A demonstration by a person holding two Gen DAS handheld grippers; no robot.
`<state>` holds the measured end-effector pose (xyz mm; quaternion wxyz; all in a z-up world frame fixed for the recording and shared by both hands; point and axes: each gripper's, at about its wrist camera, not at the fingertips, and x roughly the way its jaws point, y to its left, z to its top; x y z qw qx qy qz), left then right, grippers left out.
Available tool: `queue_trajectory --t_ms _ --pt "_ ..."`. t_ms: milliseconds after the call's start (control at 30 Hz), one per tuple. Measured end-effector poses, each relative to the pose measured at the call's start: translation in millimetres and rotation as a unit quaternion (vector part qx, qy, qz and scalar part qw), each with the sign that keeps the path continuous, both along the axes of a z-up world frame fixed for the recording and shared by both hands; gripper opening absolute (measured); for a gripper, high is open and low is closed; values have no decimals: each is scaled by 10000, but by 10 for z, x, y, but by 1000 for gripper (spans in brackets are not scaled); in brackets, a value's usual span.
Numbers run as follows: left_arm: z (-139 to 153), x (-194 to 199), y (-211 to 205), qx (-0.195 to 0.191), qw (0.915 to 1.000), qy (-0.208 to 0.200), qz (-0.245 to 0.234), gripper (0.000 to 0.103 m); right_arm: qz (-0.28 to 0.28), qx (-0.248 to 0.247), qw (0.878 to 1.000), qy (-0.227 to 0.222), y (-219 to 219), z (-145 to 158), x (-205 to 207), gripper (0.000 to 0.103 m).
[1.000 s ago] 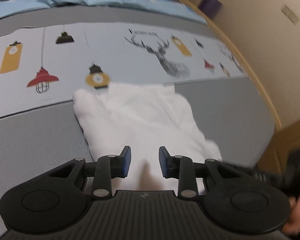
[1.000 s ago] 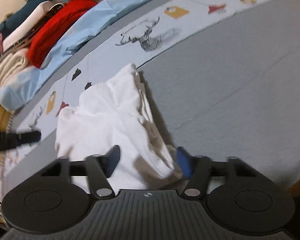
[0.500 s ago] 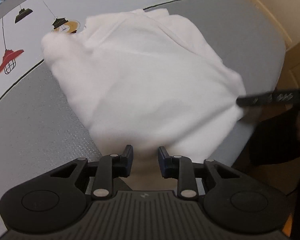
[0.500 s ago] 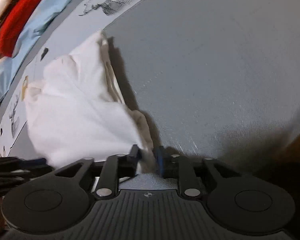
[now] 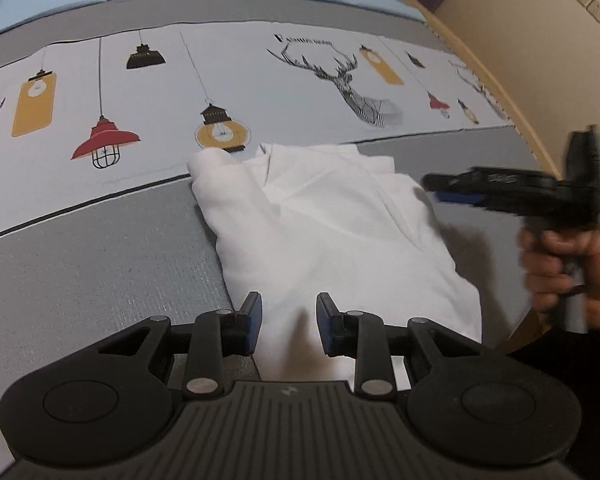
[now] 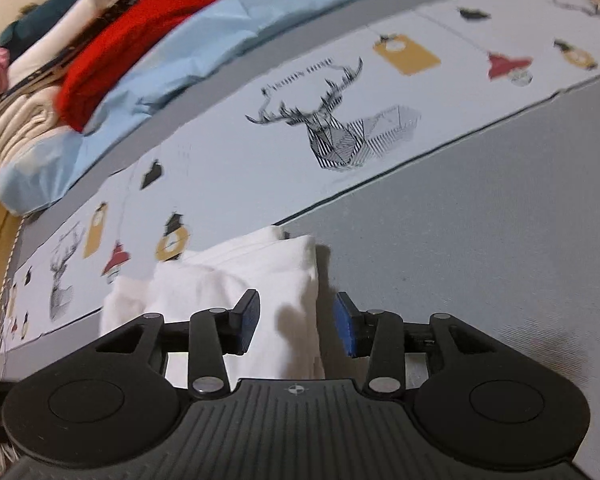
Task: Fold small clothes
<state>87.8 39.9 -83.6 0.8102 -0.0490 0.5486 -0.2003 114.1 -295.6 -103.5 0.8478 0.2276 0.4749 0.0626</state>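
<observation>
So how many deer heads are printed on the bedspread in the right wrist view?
2: one deer head above the white garment, another deer head near the left edge. Antlers at top right suggest a third, mostly cut off.

Dim warm indoor light; soft shadows fall right of white cloth (image 5: 340,240). Strong fisheye bending at edges. Right hand-held gripper (image 5: 452,192) motion-blurred.

One white folded garment (image 5: 332,236) lies on one bed (image 5: 80,264), with two tongs (image 5: 288,322) (image 6: 296,320) over it, one hand (image 5: 568,264) in view, and one stack of clothes (image 6: 60,64) behind, its count unclear.
</observation>
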Motion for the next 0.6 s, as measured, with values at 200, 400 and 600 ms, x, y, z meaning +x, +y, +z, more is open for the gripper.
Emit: queue_trajectory --t_ms 200,400,600 --pt "62 73 -16 56 9999 -56 130 32 -243 330 9981 -454 -59 -114 -78 3" --pt "19 238 -152 -4 9996 -177 241 32 -608 -296 9974 -247 -129 -174 -1 4" --pt "-138 337 -414 72 9999 -102 8 32 329 -509 9897 -1295 63 222 -252 8"
